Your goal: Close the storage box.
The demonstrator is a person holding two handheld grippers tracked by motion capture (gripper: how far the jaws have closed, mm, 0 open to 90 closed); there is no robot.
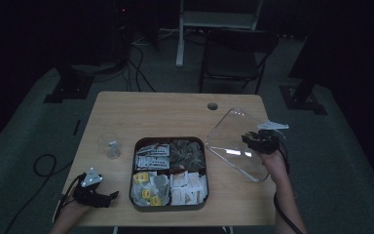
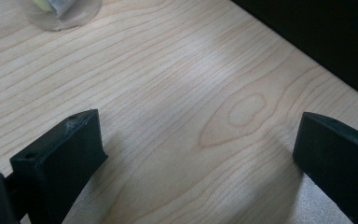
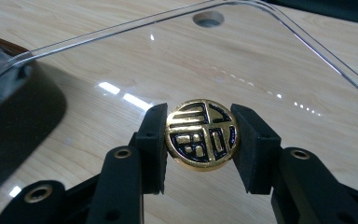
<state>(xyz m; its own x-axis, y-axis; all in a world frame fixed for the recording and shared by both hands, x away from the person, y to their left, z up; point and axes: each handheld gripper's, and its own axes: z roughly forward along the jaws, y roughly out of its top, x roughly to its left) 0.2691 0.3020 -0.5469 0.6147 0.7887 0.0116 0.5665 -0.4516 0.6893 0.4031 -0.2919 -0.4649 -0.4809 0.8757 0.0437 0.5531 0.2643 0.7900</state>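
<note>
A clear plastic lid (image 1: 233,141) is held tilted above the table's right side, beside a dark tray (image 1: 139,204) of tea bags and sachets. My right gripper (image 1: 253,140) is shut on the lid's round gold-and-black knob (image 3: 201,135), one pad on each side. Through the clear lid (image 3: 261,60) the wooden table (image 3: 74,28) shows below. My left gripper (image 1: 111,196) rests on the table near the front left corner, open, with bare wood (image 2: 196,121) between its fingers (image 2: 65,149).
A small clear glass (image 1: 111,146) with a tea bag in it stands left of the tray, and its base (image 2: 58,11) shows at the far edge of the left gripper view. A cable hole (image 1: 212,106) lies near the table's back edge. A chair (image 1: 236,53) stands behind the table.
</note>
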